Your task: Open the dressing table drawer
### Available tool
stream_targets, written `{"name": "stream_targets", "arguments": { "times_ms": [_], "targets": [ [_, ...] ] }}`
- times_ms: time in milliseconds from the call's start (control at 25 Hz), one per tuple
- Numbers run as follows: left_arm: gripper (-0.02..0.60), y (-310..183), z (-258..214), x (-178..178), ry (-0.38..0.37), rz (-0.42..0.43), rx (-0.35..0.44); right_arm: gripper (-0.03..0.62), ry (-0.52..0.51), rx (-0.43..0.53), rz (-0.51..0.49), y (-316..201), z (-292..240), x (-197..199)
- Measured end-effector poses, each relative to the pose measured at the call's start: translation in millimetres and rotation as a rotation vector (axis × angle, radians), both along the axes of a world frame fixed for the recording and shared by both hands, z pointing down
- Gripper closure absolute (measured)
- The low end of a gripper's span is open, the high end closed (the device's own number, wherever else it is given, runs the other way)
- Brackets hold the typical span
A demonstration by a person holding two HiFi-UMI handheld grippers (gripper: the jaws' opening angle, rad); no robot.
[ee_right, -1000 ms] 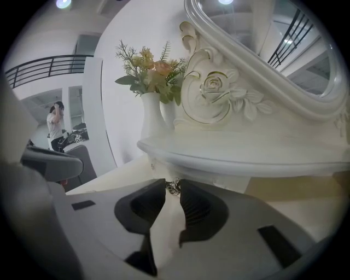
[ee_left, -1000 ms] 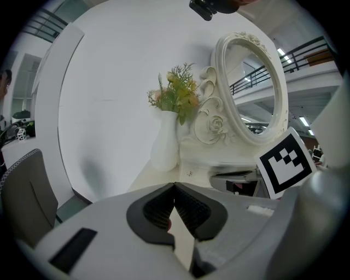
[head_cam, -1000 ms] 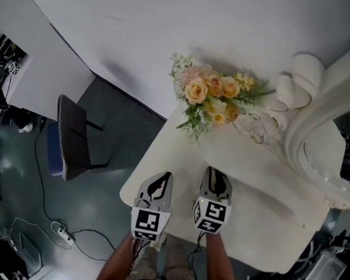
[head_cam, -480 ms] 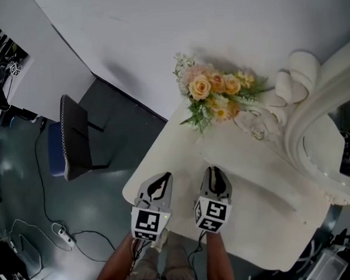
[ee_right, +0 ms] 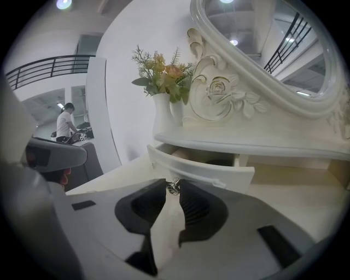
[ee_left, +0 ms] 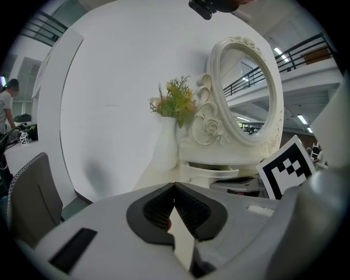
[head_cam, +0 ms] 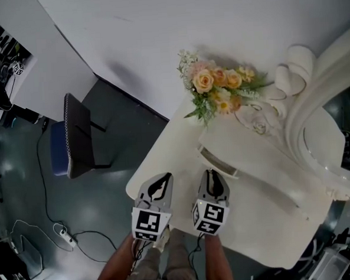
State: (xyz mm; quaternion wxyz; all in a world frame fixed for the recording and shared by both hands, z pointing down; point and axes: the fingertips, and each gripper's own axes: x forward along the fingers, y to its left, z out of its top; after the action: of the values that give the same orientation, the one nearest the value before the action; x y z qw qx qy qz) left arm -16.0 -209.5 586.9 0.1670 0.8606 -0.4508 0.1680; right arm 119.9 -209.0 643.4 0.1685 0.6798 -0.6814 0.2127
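Pinching: right claw on drawer knob (drawer partly out) | left claw: pressed together

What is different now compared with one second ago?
The right gripper, shut on the knob, has pulled the drawer partly out toward the person; a dark gap now shows behind its front. The left gripper, flowers and mirror stayed as they were.

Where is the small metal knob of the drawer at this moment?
In the right gripper view the knob sits at centre, held by the right gripper, on the front of the partly open drawer, below the vase of flowers.
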Motion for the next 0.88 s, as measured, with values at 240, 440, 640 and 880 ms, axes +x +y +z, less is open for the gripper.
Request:
{"name": "stream_targets", "arguments": {
  "times_ms": [240, 440, 640, 880],
  "targets": [
    [0.58, 9, -3, -3, -0.005, 0.003, 0.014, 0.516, -0.007, 0.004, -0.004, 13, 0, -7],
    [0.58, 19, -5, -7, -0.01, 0.001, 0.019, 0.515, -0.014, 0.002, -0.01, 22, 0, -12],
    [0.579, 28, -8, -14, -0.008, -0.012, 0.012, 0.516, -0.018, 0.005, -0.013, 30, -1, -18],
    [0.58, 39, -8, -19, -0.008, -0.018, 0.002, 0.514, -0.02, 0.006, -0.011, 37, 0, -21]
  ]
}}
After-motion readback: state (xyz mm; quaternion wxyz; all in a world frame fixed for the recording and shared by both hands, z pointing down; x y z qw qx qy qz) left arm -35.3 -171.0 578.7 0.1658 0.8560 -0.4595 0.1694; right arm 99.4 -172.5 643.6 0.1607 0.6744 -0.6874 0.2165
